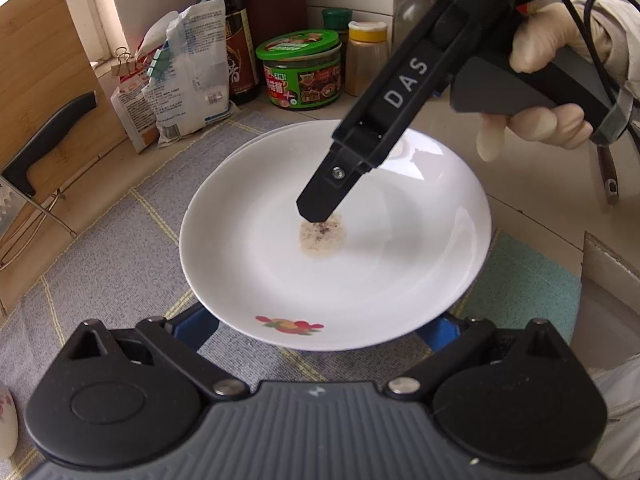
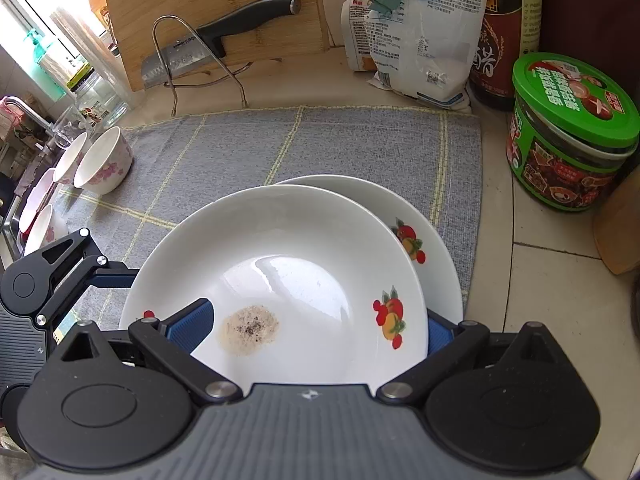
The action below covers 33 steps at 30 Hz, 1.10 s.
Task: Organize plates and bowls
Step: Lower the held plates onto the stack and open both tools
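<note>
top plate: white fruit-print plate [image 2: 280,264] with a brown speckled residue patch [image 2: 249,330] lay on a second matching plate [image 2: 436,248], offset, not squared up
location: both plates on the grey mat [image 2: 320,140] on the surface, near the green-lidded jar [image 2: 572,132]
right hand-held gripper [image 2: 316,328]: jaws wide, one blue pad over the top plate's inside, the other outside its rim; not clamped, nothing gripped
left hand-held gripper [image 1: 320,328]: open at the plate's near edge, blue fingers mostly hidden under the rim; contact unclear
bowls: pink-flowered bowl [image 2: 105,162] and others [image 2: 70,156] lay well apart at the mat's left, loose, unstacked
progress: judged early-to-mid; plates stacked roughly, alignment and bowl grouping left
</note>
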Motion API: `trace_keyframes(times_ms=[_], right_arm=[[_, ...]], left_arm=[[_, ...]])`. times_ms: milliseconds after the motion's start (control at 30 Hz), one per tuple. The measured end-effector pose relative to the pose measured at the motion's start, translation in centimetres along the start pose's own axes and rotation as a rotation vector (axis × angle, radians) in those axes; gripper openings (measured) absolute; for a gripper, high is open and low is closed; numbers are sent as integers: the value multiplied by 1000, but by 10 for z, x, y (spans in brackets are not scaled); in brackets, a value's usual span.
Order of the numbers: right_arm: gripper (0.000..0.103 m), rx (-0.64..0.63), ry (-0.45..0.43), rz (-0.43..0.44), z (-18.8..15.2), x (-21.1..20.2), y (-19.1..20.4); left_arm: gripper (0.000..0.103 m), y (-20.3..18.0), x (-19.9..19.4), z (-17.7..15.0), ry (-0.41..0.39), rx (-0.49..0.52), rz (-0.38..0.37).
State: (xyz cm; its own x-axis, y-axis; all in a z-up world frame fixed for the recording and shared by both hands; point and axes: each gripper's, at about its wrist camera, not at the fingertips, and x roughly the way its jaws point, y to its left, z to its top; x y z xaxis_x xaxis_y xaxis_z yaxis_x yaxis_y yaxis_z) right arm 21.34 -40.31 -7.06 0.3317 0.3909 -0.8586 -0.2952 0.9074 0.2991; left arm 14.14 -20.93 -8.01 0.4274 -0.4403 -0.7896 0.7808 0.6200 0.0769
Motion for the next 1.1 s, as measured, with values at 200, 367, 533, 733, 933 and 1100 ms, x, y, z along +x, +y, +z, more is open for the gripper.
trace_keyframes(times_ms=[200, 367, 533, 733, 933, 1100], right_arm=[[103, 2, 1, 1, -1, -1, -1], [103, 5, 4, -4, -2, -2, -3], [103, 11, 3, -6, -4, -4, -4], [103, 15, 1, -6, -8, -8, -4], [103, 21, -4, -9, -11, -12, -3], [103, 28, -14, -8, -14, -16, -3]], left_arm=[[101, 1, 3, 1, 2, 10, -10], [102, 2, 4, 3, 3, 17, -19], [102, 2, 6, 3, 7, 22, -21], [102, 3, 8, 3, 8, 27, -22], [102, 4, 8, 2, 7, 32, -33], [102, 4, 9, 2, 9, 35, -33]])
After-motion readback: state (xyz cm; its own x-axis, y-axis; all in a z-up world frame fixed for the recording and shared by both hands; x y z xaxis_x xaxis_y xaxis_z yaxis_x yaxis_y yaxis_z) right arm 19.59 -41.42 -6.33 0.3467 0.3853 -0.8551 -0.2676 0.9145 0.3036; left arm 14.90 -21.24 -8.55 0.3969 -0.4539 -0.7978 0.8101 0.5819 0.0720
